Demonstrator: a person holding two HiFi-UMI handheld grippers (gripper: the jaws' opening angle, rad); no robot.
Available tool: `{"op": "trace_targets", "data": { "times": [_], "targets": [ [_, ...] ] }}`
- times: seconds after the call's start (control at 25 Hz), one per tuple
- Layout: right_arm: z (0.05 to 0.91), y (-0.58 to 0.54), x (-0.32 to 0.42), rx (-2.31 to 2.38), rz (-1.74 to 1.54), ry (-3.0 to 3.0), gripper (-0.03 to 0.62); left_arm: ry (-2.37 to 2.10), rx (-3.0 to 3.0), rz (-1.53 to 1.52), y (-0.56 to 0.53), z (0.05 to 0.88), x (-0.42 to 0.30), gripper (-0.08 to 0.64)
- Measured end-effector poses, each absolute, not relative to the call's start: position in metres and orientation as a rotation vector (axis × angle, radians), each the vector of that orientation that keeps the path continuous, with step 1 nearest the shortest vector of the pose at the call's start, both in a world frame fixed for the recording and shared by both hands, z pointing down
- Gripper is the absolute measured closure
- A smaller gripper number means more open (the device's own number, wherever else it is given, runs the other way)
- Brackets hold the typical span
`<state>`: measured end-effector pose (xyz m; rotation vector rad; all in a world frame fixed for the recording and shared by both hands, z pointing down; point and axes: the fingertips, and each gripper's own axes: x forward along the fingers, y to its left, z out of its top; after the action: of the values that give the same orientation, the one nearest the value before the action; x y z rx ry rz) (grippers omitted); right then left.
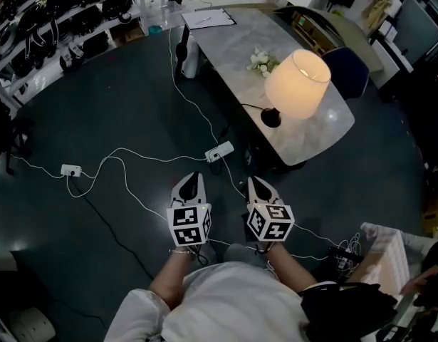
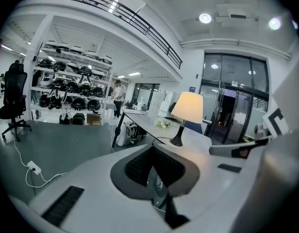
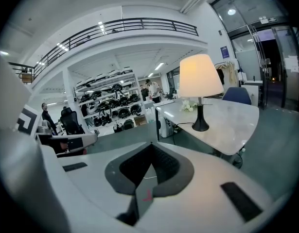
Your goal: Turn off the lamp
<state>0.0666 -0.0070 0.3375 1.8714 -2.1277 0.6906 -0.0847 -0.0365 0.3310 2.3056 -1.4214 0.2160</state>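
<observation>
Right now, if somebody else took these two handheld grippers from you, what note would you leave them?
Left gripper: jaws shut, empty, held low over the dark floor.
Right gripper: jaws shut, empty, beside it.
Cream-shaded table lamp with black base: lit, upright near the rounded end of the pale marble-look table ahead; neither gripper touches it.
Done: nothing visible yet.
Left: reach the lamp and switch it off; its switch is not visible from here.

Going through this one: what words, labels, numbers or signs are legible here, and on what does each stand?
No text can be read in any view.
Marker cubes: black-and-white square patterns only, no words.
Paper: print too small to read.
Blue wall sign: too small to read.
</observation>
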Motion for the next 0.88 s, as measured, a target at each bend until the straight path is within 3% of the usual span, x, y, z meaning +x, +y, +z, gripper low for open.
{"op": "trace_targets", "data": {
  "times": [0.88],
  "targets": [
    [0.353,-0.076,0.069,1.855,0.717,-2.132,0.594,-1.479,2.245,0.284,-0.09,0.351,-0.097,0.555]
  ]
}}
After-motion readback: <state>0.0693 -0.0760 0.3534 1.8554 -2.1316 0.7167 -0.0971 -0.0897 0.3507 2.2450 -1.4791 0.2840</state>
